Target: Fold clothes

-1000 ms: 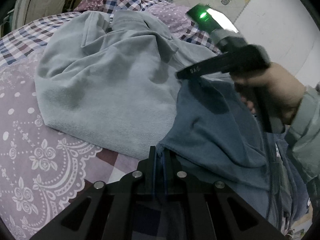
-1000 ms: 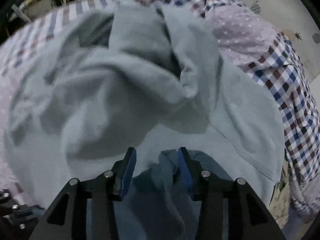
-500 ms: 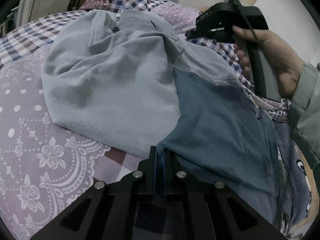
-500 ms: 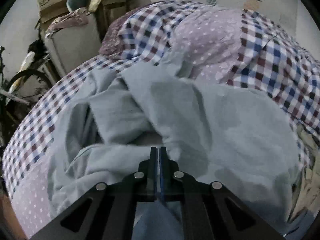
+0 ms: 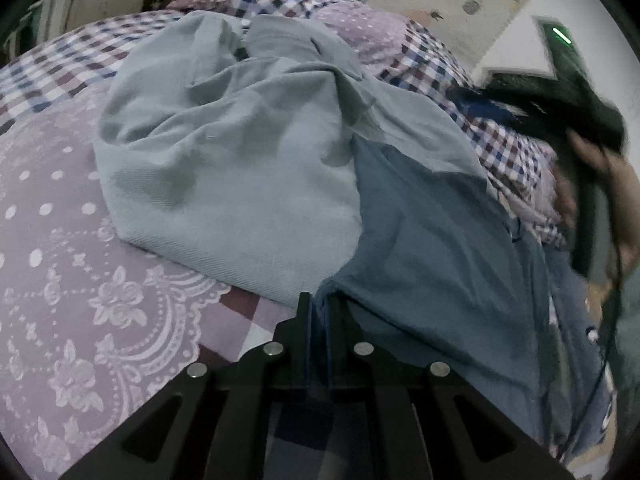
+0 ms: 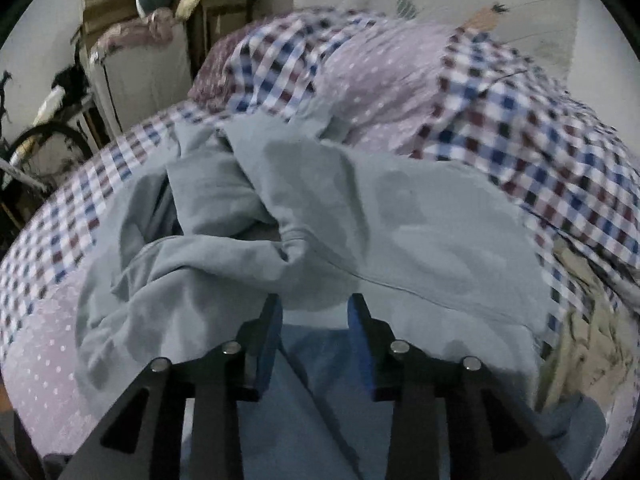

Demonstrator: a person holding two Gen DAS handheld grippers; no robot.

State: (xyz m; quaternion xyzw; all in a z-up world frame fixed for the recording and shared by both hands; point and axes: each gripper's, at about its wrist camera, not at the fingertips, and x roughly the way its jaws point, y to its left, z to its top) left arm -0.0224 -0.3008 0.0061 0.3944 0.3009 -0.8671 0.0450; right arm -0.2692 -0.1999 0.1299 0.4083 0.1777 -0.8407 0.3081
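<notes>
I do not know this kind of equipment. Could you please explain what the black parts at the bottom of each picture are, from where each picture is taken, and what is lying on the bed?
There is no robot. A person holds a hand tool with two fingers in each hand, and each tool carries a wide-angle camera that looks forward along its fingers. The black parts at the bottom are those tools.

In the left tool's picture, the left gripper is shut on the edge of a darker blue garment. At the right edge you see, blurred, the person's right hand with the other tool.

In the right tool's picture, the right gripper is open and holds nothing.

A rumpled pale grey-blue garment lies on the bed, partly over the darker one. Under both is a lilac and checked bedcover.
</notes>
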